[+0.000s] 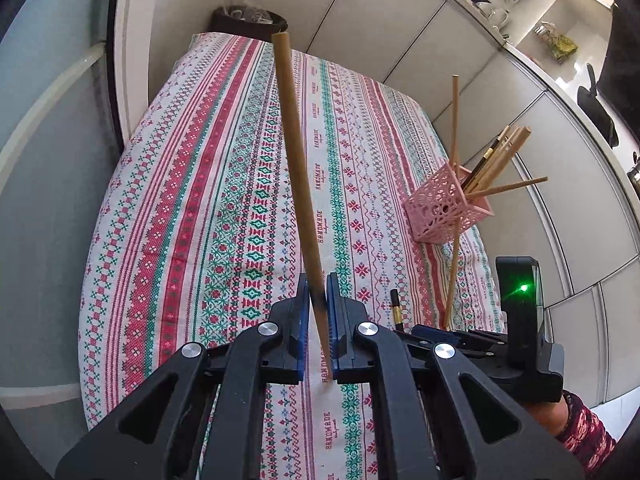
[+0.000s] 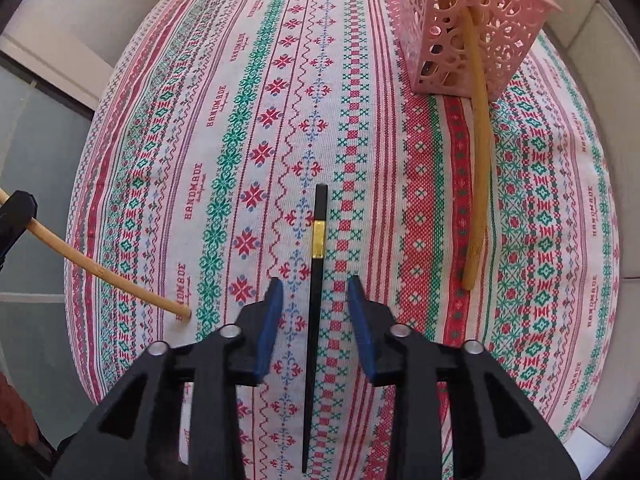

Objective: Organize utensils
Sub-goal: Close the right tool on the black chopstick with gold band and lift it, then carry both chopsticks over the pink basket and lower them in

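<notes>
left gripper: jaws clamped on bamboo chopstick, lifted for the pink basket far right | right gripper: jaws wide, straddling black chopstick on bench, ready to pinch

This looks like an office corner used for eating or tea rather than a home kitchen. Grey partition panels run along the far side of a table covered with a red and green patterned cloth, and a pink holder full of chopsticks stands on it. At the upper right of the left view, small and blurred, sit what may be a kettle and jars.
</notes>
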Motion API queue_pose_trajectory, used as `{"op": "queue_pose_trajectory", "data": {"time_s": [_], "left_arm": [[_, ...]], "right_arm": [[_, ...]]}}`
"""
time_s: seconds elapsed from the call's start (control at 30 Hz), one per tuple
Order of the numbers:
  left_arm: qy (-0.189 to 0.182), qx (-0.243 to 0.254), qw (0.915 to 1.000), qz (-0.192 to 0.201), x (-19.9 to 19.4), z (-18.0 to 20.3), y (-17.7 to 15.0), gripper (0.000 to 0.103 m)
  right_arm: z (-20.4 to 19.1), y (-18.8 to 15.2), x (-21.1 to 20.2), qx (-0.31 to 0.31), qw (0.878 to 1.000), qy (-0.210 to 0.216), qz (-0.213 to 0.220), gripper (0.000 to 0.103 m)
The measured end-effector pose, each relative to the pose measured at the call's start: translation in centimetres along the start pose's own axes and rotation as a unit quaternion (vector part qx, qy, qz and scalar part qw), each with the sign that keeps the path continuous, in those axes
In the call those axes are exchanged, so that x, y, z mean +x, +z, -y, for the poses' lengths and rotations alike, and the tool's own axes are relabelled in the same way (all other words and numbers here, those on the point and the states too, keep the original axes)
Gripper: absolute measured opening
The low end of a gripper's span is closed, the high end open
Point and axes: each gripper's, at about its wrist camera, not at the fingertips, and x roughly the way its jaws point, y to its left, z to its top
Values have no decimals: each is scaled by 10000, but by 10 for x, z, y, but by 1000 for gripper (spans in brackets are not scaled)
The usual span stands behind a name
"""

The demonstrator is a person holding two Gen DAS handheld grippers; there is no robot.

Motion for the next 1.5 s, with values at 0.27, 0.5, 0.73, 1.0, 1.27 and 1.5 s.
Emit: {"op": "queue_pose_trajectory", "data": {"time_s": [0.27, 0.5, 0.73, 1.0, 1.27, 1.5], "left_arm": [[-27, 2, 9999, 116, 3, 10, 4, 6], [-15, 911, 9934, 692, -42, 60, -17, 6], [264, 1604, 9743, 1562, -84, 115, -45, 6], [276, 1789, 9629, 2001, -110, 161, -59, 6], [248, 2069, 9496, 2343, -131, 202, -42, 6], [39, 2000, 9373, 2855, -137, 225, 2, 6]], "right_arm": [[-11, 12, 4, -64, 9985, 327, 439, 7], [24, -48, -71, -164, 9787, 968, 1800, 7], [48, -113, -158, -128, 9494, 1069, 2951, 7], [70, -146, -254, -180, 9100, 921, 4038, 7], [96, -134, -322, -24, 8660, 777, 4940, 7], [122, -86, -355, 248, 8338, 677, 5473, 7]]}}
